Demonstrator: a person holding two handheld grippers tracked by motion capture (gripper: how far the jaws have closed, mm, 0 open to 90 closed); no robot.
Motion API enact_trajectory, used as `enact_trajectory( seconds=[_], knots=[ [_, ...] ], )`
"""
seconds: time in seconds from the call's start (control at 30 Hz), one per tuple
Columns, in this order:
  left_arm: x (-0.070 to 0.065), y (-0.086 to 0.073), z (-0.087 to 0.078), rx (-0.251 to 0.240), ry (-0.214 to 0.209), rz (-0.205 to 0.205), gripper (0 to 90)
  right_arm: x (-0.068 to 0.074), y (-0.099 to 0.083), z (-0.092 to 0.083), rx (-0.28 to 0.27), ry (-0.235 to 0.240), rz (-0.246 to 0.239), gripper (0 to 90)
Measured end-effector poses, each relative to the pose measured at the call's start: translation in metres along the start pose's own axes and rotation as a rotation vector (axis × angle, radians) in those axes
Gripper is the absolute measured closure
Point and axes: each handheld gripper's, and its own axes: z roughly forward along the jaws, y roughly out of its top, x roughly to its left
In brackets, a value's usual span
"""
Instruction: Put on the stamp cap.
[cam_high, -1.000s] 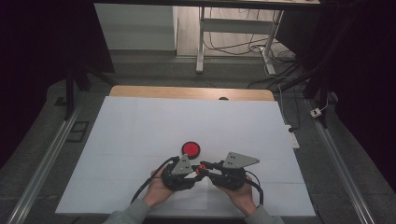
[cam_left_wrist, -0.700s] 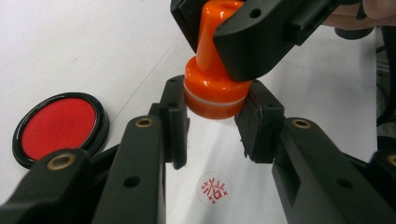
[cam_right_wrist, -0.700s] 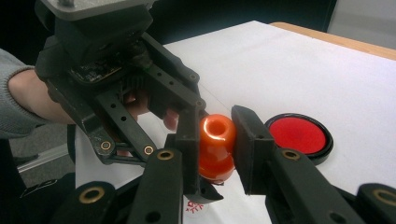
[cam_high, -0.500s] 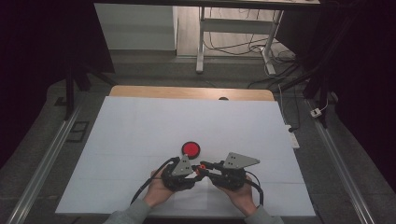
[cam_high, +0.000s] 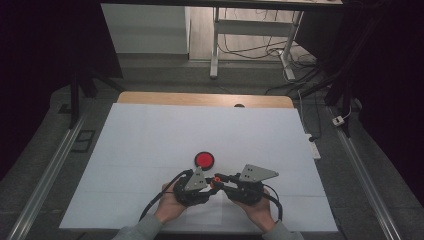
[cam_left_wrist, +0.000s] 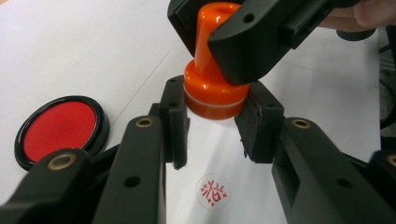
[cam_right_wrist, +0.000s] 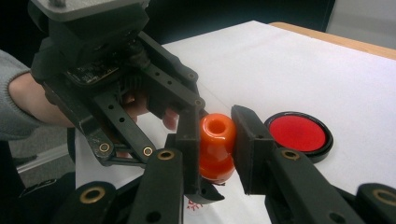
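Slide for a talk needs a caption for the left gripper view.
Both tools grip an orange stamp above a fresh red imprint, ink pad alongside.

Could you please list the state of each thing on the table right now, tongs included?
Stamp: upright, lifted off the paper, gripped by both tongs.
Ink pad: open, red face up.
Paper: one red stamp mark on it.
Left tongs: shut on the stamp's base.
Right tongs: shut on the stamp's handle.

Far half of the white sheet (cam_high: 200, 130) – bare, easily crossed | red ink pad (cam_high: 204, 159) – set just beyond the grippers, in the way | near middle – blocked by both grippers around the orange stamp (cam_left_wrist: 212, 84)
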Motion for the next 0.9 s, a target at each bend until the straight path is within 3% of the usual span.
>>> enact_trajectory(
  seconds=[0.73, 0.9],
  knots=[
    [0.0002, -0.0003, -0.0014, 0.003, -0.005, 0.0, 64.8, 0.0009, -0.0031, 0.0005, -0.016, 0.005, -0.001, 72.8],
    [0.0011, -0.0003, -0.0031, -0.016, 0.0, 0.003, 64.7, 0.0011, -0.0008, 0.0, -0.02, 0.003, -0.001, 72.7]
  ],
)
